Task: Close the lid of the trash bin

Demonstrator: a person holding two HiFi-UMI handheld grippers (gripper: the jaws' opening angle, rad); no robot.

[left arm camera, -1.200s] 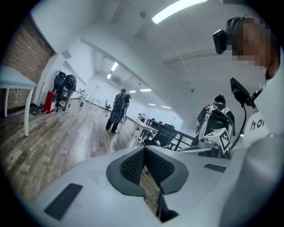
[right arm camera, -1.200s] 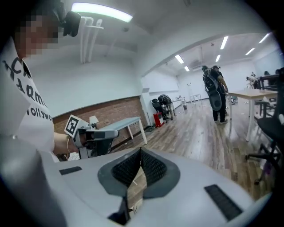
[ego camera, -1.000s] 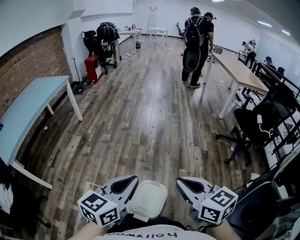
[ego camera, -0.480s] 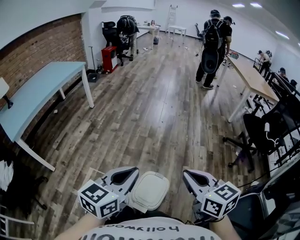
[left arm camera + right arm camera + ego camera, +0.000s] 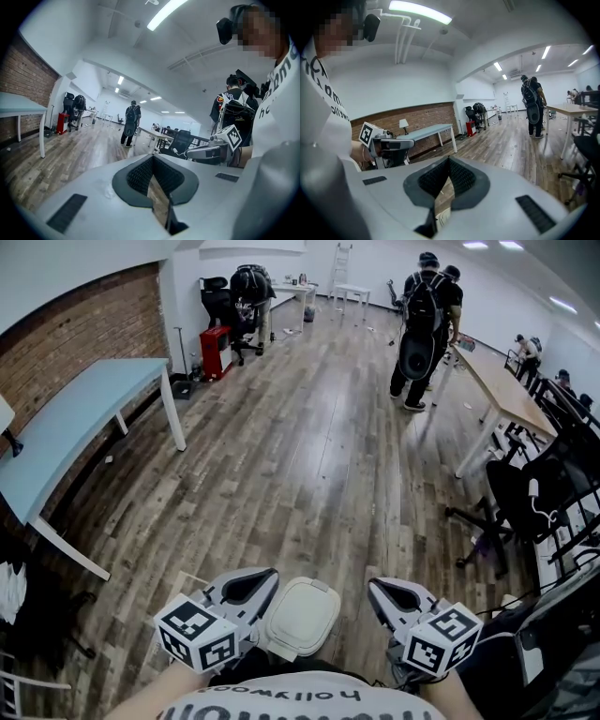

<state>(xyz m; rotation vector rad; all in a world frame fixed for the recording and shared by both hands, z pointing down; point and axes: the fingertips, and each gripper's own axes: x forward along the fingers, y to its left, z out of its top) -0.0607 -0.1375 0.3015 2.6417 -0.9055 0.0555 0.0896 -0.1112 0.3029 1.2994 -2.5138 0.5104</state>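
I see the trash bin (image 5: 300,617) on the wood floor (image 5: 309,456), its cream lid (image 5: 302,610) lying flat on top, shut. My left gripper (image 5: 258,579) hangs just left of the bin and my right gripper (image 5: 384,592) just right of it. Both pairs of jaws are pressed together, holding nothing.

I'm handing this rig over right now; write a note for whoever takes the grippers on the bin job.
Left gripper: jaws together, empty, at the left of the trash bin lid.
Right gripper: jaws together, empty, at its right.
The lid looks down flat, seen from the head view.
Done: closing, apparently.
Left: check that it sits flush, perhaps press it.
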